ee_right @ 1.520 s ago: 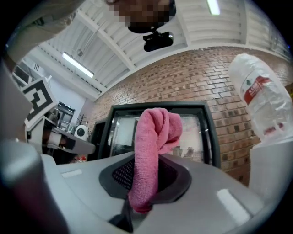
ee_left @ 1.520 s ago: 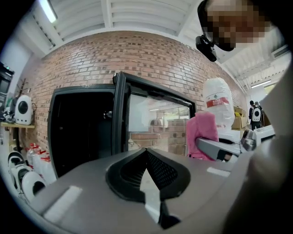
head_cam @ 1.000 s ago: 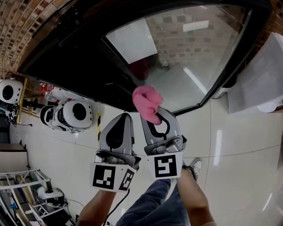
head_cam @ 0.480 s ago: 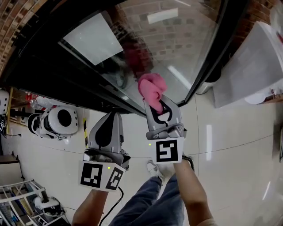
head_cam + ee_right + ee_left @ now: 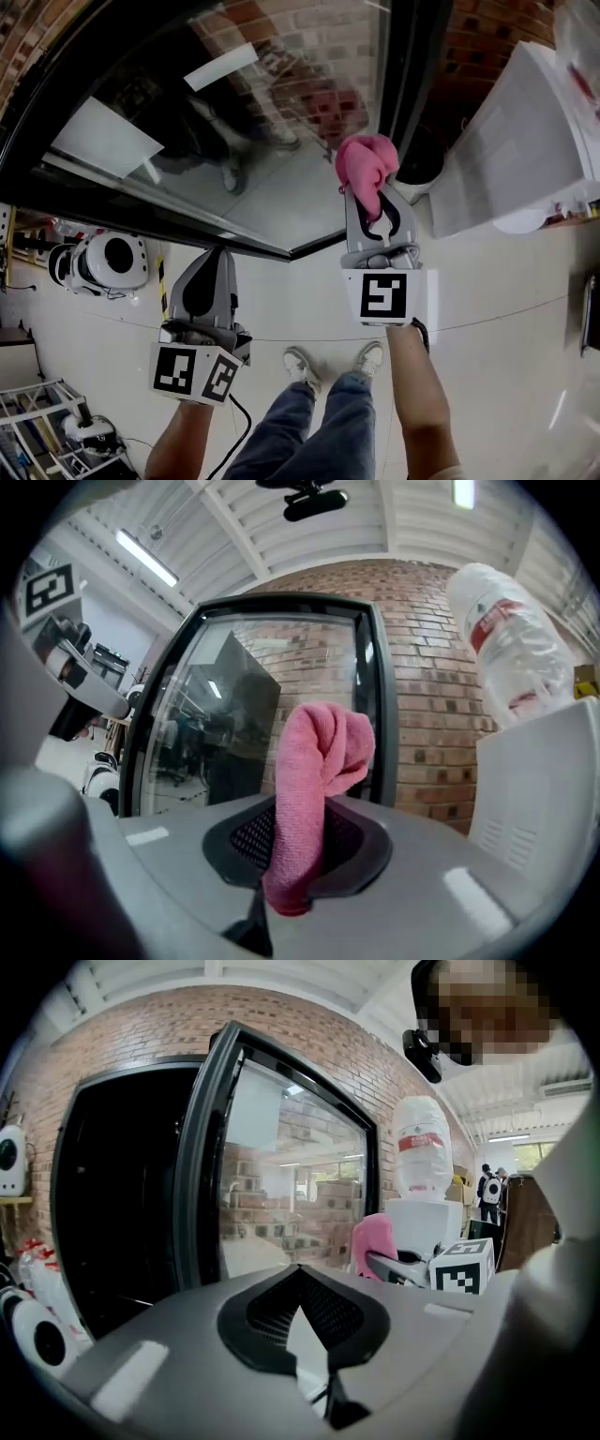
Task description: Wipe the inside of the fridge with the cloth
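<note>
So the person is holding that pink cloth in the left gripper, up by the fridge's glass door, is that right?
Not quite. The pink cloth is clamped in the right gripper, not the left, up by the fridge's glass door. The right gripper view shows it standing between those jaws; the left gripper has its jaws together on nothing.

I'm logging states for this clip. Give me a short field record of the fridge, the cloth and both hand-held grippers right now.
fridge door: glass, open
cloth: pink, bunched, standing up between the jaws
right hand-held gripper: shut on the cloth, raised toward the door
left hand-held gripper: shut, empty, held lower
wiping: not yet begun
</note>
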`<state>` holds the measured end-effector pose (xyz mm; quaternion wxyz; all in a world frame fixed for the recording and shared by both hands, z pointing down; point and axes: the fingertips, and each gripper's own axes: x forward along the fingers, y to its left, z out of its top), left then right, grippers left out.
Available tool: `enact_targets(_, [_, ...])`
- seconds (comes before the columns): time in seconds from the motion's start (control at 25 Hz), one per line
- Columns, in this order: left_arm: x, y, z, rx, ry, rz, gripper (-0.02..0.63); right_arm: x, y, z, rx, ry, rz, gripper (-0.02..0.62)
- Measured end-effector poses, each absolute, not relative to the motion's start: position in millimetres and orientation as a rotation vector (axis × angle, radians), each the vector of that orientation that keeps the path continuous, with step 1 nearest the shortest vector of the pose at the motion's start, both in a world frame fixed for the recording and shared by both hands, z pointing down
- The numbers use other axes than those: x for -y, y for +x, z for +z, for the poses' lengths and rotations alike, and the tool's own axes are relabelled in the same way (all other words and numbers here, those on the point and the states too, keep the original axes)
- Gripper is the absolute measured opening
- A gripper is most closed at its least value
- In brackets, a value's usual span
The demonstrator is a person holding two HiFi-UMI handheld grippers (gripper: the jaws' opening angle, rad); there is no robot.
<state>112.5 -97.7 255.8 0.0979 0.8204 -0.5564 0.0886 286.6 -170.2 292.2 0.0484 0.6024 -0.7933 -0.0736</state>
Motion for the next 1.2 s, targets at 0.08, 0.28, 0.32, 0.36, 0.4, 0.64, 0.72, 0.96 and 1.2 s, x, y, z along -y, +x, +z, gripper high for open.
enact_targets(0.08, [101, 123, 254, 1.662, 2.423, 0.250, 0.012, 176, 299, 294, 2.421, 1.838, -0.223, 0.060])
enact_targets(0.28, [104, 141, 251, 1.690, 2.413, 0.214, 0.012, 175, 304, 281, 2.484, 1.852, -0.241, 0.060])
enact_targets(0.32, [104, 141, 250, 1.702, 2.406, 0.204, 0.011, 169, 302, 270, 2.521, 1.899, -0.219, 0.060])
enact_targets(0.36, [103, 138, 250, 1.715, 2.397, 0.191, 0.011, 160, 298, 260, 2.555, 1.945, -0.190, 0.060])
enact_targets(0.4, [103, 134, 250, 1.726, 2.389, 0.179, 0.011, 149, 290, 253, 2.581, 1.973, -0.163, 0.060])
enact_targets(0.64, [91, 94, 258, 1.737, 2.394, 0.206, 0.011, 96, 179, 278, 2.645, 1.665, -0.132, 0.060])
enact_targets(0.72, [86, 80, 259, 1.715, 2.416, 0.209, 0.012, 87, 144, 286, 2.666, 1.599, -0.164, 0.060])
enact_targets(0.96, [72, 32, 264, 1.679, 2.444, 0.217, 0.012, 78, 75, 314, 2.656, 1.562, -0.141, 0.061])
enact_targets(1.2, [71, 6, 278, 1.647, 2.449, 0.200, 0.012, 88, 45, 345, 2.626, 1.553, -0.144, 0.060])
